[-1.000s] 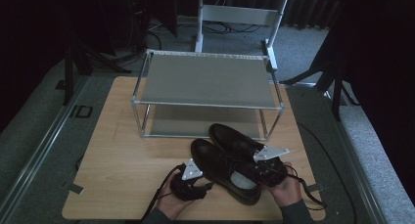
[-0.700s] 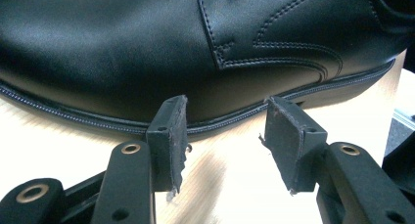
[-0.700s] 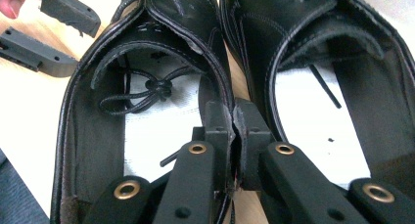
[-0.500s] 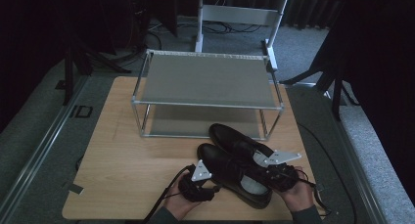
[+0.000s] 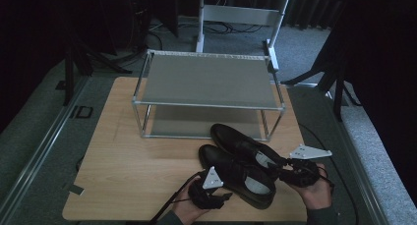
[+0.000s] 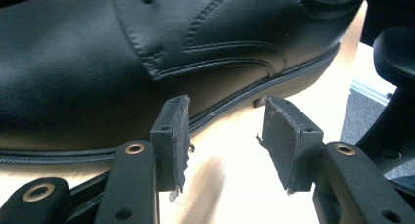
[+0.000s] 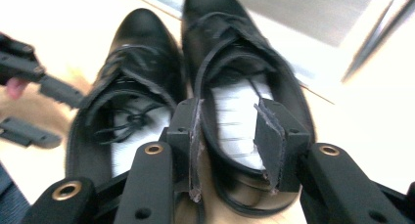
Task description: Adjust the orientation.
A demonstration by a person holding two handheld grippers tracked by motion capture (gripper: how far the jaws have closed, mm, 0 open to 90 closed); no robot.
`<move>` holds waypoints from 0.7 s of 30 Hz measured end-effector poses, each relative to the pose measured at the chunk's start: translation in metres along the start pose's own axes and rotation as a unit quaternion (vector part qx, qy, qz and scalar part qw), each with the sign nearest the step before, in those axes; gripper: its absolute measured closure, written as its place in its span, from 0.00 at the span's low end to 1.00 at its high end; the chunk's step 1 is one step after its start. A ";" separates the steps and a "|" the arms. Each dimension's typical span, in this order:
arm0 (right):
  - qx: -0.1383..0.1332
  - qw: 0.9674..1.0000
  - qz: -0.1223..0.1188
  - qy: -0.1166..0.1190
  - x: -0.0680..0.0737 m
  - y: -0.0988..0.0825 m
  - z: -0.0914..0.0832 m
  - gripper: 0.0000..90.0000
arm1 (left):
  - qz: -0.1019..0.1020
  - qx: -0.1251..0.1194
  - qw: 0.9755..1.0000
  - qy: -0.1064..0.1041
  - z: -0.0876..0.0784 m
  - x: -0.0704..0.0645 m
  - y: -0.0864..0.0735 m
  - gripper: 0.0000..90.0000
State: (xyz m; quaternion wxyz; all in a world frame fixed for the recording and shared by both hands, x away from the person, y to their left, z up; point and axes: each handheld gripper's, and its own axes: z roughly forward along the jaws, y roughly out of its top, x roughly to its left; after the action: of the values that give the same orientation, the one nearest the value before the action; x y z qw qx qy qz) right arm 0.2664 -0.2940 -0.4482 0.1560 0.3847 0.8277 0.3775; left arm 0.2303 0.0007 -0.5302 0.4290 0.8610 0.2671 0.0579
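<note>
Two black shoes lie side by side on the wooden table [image 5: 123, 156], just in front of the two-tier metal rack [image 5: 209, 82], toes aimed toward its lower shelf; both shelves hold nothing, so the shelving itself looks like work left to do. Going from the left: the left gripper [image 5: 216, 198] sits low at the outer flank of the left shoe [image 5: 236, 173], its jaws parted and bare, having just narrowed a little; in the left gripper view the pads [image 6: 171, 136] stand beside the sole edge without pinching it. Next comes the right shoe [image 5: 246, 146], lying slightly nearer the rack. At the far right, the right gripper [image 5: 287, 173] hovers behind that shoe's heel; its jaws have just been opening, and in the right gripper view they straddle the heel collar [image 7: 235, 111] with the pads clear of the leather. Compared with a second ago, the pair lies slightly shifted, and the right gripper has backed off from the shoe toward the table's right edge.
</note>
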 end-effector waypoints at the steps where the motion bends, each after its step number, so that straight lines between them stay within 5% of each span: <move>1: -0.001 1.000 0.003 -0.005 -0.002 0.000 0.000 0.68 | 0.000 0.000 1.000 0.000 0.000 0.000 0.000 0.59; 6: 0.005 1.000 0.007 0.000 -0.006 0.000 0.006 0.68 | 0.003 0.003 1.000 -0.004 0.004 -0.001 0.000 0.59; 16: 0.065 0.997 -0.019 0.027 -0.004 0.001 0.026 0.78 | 0.004 0.004 1.000 -0.006 0.004 -0.003 0.000 0.59; 21: 0.064 0.997 -0.018 0.031 -0.007 -0.002 0.026 0.80 | 0.004 0.006 1.000 -0.007 0.005 -0.003 -0.001 0.59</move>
State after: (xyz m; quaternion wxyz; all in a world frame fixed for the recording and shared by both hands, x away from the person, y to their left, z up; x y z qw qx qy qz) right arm 0.2843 -0.2872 -0.4669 0.1120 0.3666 0.8615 0.3331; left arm 0.2289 -0.0042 -0.5335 0.4257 0.8647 0.2612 0.0522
